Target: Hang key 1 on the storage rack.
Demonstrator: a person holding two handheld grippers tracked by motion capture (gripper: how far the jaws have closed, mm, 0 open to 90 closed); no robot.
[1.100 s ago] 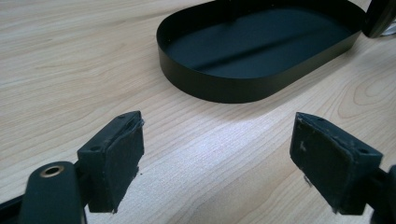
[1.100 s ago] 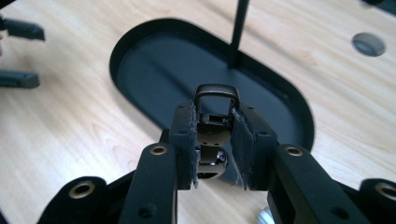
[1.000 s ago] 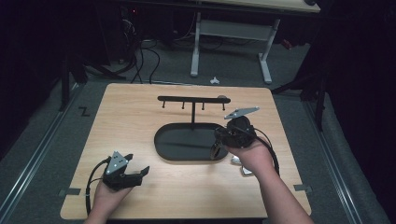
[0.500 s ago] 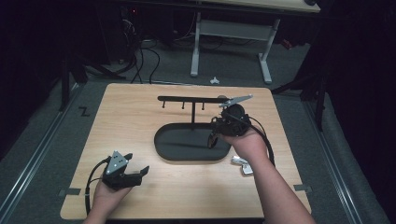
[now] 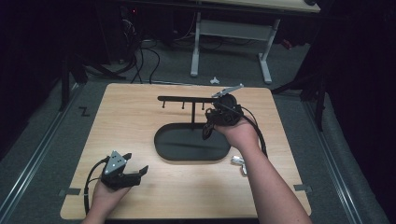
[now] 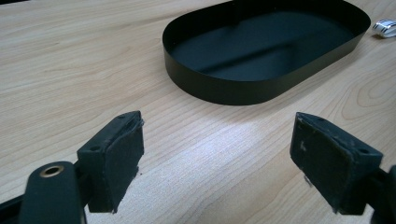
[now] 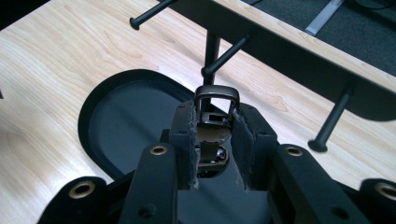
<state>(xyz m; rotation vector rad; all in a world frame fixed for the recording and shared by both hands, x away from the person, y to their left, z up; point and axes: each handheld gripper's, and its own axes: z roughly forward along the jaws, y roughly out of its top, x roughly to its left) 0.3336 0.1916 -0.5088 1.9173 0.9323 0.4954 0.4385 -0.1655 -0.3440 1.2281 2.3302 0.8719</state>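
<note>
Wooden table [image 5: 140, 116]: black oval tray [image 5: 191, 144] with peg rack [image 5: 187, 99], silver object [image 5: 239, 162] beside tray.

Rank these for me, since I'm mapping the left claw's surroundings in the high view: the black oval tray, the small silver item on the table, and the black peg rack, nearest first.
From the left claw, at the table's near left:
1. Black oval tray, just ahead and to its right, mid-table.
2. Small silver item, farther right, past the tray's near right end.
3. Black peg rack, farthest, raised over the tray's far side.

The right gripper [image 5: 210, 127], carrying a small metal buckle [image 7: 215, 103], is rising from the tray's [image 5: 161, 147] right end toward the rack's pegs [image 7: 226, 55]
</note>
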